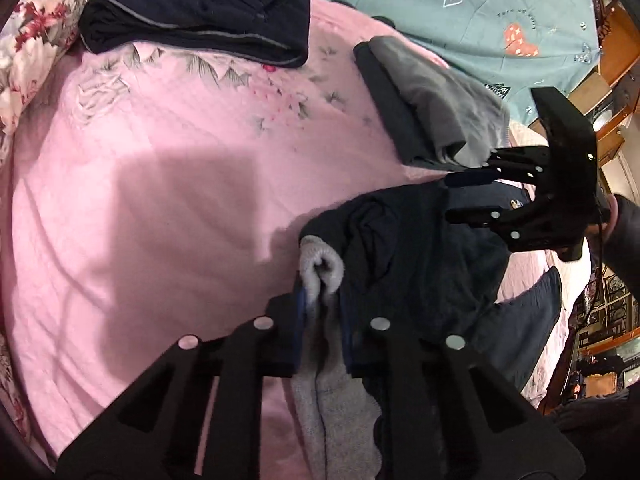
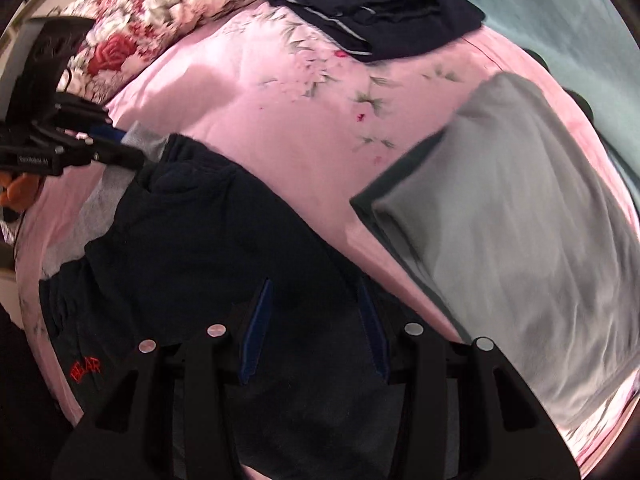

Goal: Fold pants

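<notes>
Bedding comes first: one pink quilted bedspread (image 1: pixel 160 184) with a faint floral print, one teal blanket (image 1: pixel 460 4) bearing heart motifs, and one rose-patterned pillow (image 2: pixel 132 28) at the far edge. Three garments lie on the pink cover: the dark navy pants (image 2: pixel 192 240), fleecy with a pale grey lining and a red embroidered logo, bunched in soft folds nearest both cameras; a folded grey garment (image 2: pixel 512 216) over a darker layer, just beside them; and a folded navy garment (image 2: pixel 376 12) with a thin pale stripe, well apart at the far side. Two black grippers with blue pads work the pants: the left gripper (image 1: pixel 322 300) is pinched tight on the grey-lined edge, reaching in level; the right gripper (image 2: pixel 316 320) hovers above the navy cloth, its fingers spread wide, gripping nothing
</notes>
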The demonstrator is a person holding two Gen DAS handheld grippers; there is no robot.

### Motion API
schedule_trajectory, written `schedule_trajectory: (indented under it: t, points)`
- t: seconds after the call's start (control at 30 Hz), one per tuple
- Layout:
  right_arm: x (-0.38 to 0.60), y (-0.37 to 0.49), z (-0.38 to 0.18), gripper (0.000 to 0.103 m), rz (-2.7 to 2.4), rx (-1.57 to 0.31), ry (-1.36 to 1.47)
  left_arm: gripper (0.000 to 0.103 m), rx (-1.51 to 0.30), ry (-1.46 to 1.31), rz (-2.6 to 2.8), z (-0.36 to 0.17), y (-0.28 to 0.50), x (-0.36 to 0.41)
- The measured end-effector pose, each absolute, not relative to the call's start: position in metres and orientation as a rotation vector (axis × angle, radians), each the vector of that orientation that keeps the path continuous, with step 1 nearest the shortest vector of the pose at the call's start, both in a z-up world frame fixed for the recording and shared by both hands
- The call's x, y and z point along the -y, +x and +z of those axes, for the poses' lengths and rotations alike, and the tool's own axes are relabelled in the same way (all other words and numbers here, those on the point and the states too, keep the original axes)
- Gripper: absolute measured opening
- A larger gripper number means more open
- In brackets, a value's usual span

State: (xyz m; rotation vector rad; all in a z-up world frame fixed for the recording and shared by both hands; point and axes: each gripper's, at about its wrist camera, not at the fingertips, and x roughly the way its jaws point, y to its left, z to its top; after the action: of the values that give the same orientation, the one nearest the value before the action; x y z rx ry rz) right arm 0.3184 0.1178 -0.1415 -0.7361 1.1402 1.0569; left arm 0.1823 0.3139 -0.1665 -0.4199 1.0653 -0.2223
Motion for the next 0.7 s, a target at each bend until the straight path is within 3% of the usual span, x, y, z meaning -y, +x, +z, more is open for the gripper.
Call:
schedule_trajectory:
  t: [0.43, 0.57, 0.7]
  points:
    - [-0.149, 0.336, -0.169, 0.044, 1.188, -1.247, -0.949, 0.011, -0.951, -0.258, -0.299, -0.132, 0.153, -0.285]
    - [-0.147, 0.336, -0.167, 0.008, 1.154, -1.250, -0.966, 0.011, -0.950, -0.234, -0.291, -0.131, 0.151, -0.285]
    - [-0.135, 0.324, -0.147, 0.005, 1.132, -1.198, -0.948, 0.011, -0.967, -0.216, -0.257, -0.135, 0.153, -0.291]
